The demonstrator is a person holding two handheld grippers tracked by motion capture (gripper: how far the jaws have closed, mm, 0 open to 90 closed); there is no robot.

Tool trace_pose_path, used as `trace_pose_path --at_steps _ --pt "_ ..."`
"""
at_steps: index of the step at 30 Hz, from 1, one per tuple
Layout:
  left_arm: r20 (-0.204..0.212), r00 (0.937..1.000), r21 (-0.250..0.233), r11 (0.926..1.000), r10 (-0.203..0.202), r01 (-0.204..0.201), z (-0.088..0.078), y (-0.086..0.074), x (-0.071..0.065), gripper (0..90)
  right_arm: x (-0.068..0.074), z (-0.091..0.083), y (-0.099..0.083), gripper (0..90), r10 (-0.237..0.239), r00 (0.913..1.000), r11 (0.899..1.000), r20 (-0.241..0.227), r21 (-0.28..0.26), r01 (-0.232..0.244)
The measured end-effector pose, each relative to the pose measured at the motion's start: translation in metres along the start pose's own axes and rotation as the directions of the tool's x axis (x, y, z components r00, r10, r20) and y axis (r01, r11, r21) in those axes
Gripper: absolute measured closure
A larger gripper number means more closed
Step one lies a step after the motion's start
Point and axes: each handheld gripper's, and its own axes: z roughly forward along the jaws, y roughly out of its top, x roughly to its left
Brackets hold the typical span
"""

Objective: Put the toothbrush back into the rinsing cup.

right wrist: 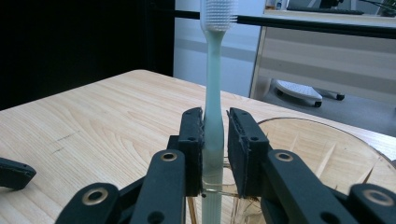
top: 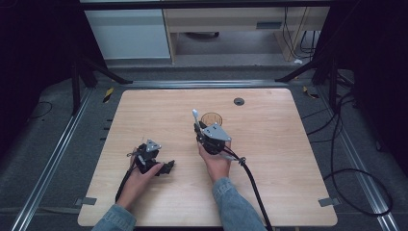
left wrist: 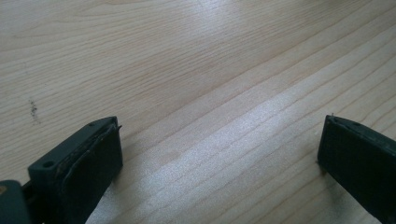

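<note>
- Pale-green toothbrush (right wrist: 212,121) stands upright, bristles on top, clamped at mid-handle between the jaws of the right gripper (right wrist: 215,149); its lower end sits at the near rim of an amber glass cup (right wrist: 322,158)
- Likely step: standing the brush in the cup; keeping the handle vertical, centred over the mouth and lowered before release should stop the glass tipping
- Left gripper (top: 153,161) rests low over bare wooden table (top: 269,144), jaws spread wide, holding nothing, well apart from the cup
</note>
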Motion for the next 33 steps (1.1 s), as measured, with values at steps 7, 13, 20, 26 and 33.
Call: trace_pose_path --at_steps 7,13,20,26,33 --pt "0.000 1.0000 0.000 1.0000 0.000 0.000 0.000 0.000 0.000 0.0 0.000 -0.001 0.003 72.3 -0.011 0.9999 1.000 0.003 -0.005 0.011" --pt "0.000 1.0000 0.000 1.0000 0.000 0.000 0.000 0.000 0.000 0.0 0.001 -0.001 0.005 70.1 -0.012 0.9999 1.000 0.003 -0.003 0.012" --pt "0.000 1.0000 0.000 1.0000 0.001 -0.001 0.000 0.000 0.000 0.0 0.002 -0.001 0.007 67.7 -0.027 0.9996 1.000 0.005 0.005 0.027" --pt "0.000 1.0000 0.000 1.0000 0.000 0.000 0.000 0.000 0.000 0.0 0.002 -0.002 0.008 65.6 -0.026 0.9996 1.000 0.008 0.010 0.026" --pt "0.000 1.0000 0.000 1.0000 0.000 0.000 0.000 0.000 0.000 0.0 0.002 -0.005 0.013 61.7 -0.033 0.9994 0.999 0.013 0.011 0.033"
